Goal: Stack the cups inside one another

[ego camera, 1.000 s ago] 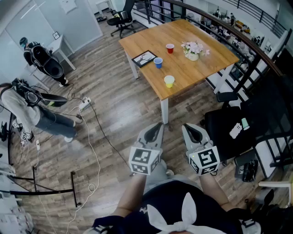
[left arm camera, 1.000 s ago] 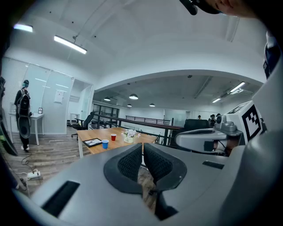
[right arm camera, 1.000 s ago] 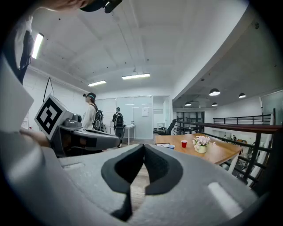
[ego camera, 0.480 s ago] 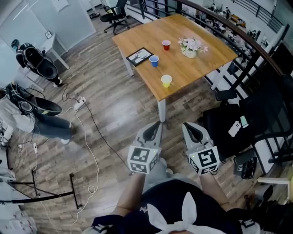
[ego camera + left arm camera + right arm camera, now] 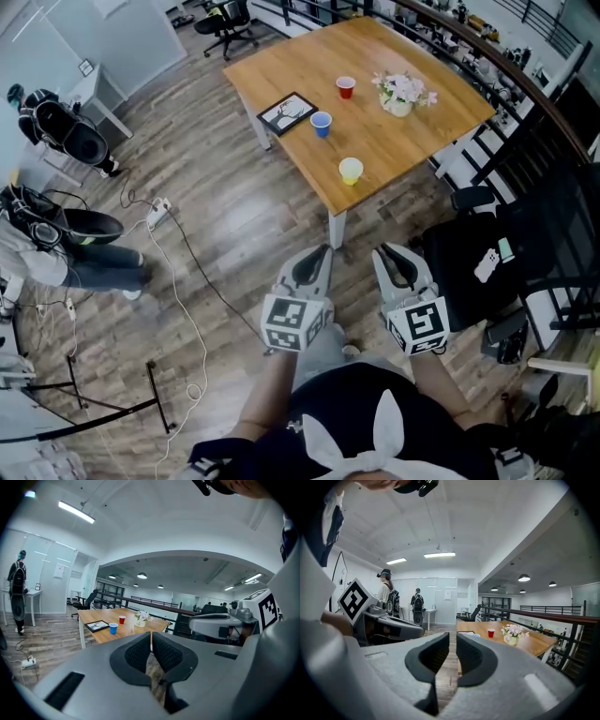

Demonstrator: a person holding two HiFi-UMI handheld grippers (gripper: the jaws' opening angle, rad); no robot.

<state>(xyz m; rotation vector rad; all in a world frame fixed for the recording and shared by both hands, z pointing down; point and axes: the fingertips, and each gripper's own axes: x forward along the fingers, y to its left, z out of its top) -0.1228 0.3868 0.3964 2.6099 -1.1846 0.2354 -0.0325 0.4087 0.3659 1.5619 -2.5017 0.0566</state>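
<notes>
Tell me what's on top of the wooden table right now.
On the table: a red cup, a blue cup and a yellow cup, all standing apart, a pot of flowers, and a black-framed picture lying flat. The cups' insides are too small to make out.

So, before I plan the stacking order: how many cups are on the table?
3. The red cup stands farthest, beside the flowers; the blue cup is next to the picture frame; the yellow cup is near the front corner of the table. None seems hidden.
</notes>
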